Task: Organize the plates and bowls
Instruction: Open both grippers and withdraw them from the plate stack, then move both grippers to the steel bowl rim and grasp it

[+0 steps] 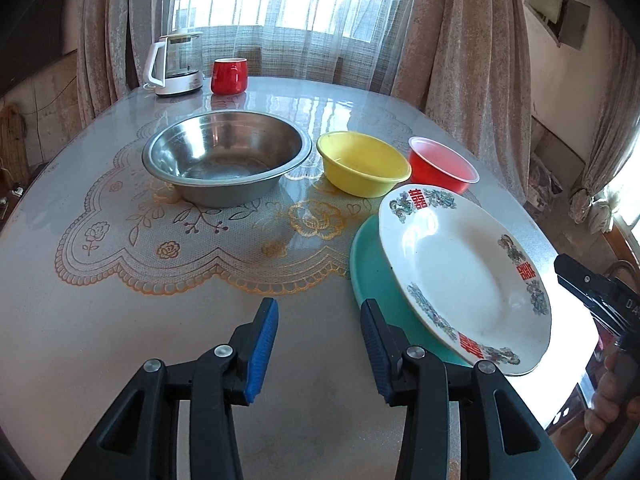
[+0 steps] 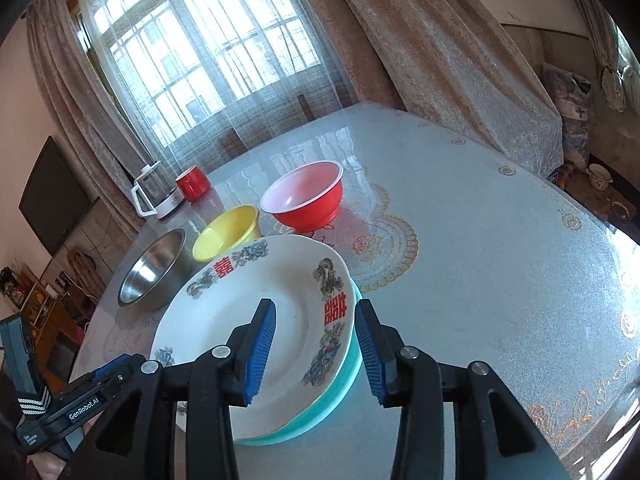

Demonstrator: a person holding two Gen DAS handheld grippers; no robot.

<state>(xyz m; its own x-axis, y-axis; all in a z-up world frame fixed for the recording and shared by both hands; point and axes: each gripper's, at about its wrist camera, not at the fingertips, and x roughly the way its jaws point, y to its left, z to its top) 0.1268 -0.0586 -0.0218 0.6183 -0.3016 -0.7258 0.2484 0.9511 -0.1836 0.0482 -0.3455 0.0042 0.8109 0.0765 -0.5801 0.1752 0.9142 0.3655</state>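
Blue-padded jaws of the left gripper (image 1: 318,346) stand apart with nothing between them, hanging over bare table (image 1: 120,320) just left of the white plate (image 1: 464,276); the right gripper (image 2: 316,348) is likewise parted and empty, its jaws straddling the plate's near right rim from above, pads touching nothing that I can see. The white plate lies on a teal plate (image 1: 368,268), but off-centre, overhanging it on the side away from the left gripper and seeming tilted; this is the likeliest trouble, since a nudge from either jaw could slide or rock it off the teal one, and glazed ware on a glossy table would skid rather than stop. Beyond the white plate a yellow bowl (image 1: 364,162) and a red bowl (image 1: 442,164) sit side by side, the red one just beside the plate's far rim; any reach for it passes low over the plate. Left of the yellow bowl stands a steel bowl (image 1: 226,156), the widest, so probably the base if the bowls are nested. Farther off, well behind the steel bowl, are a red mug (image 1: 228,76) and a glass kettle (image 1: 176,64), clear of the work.
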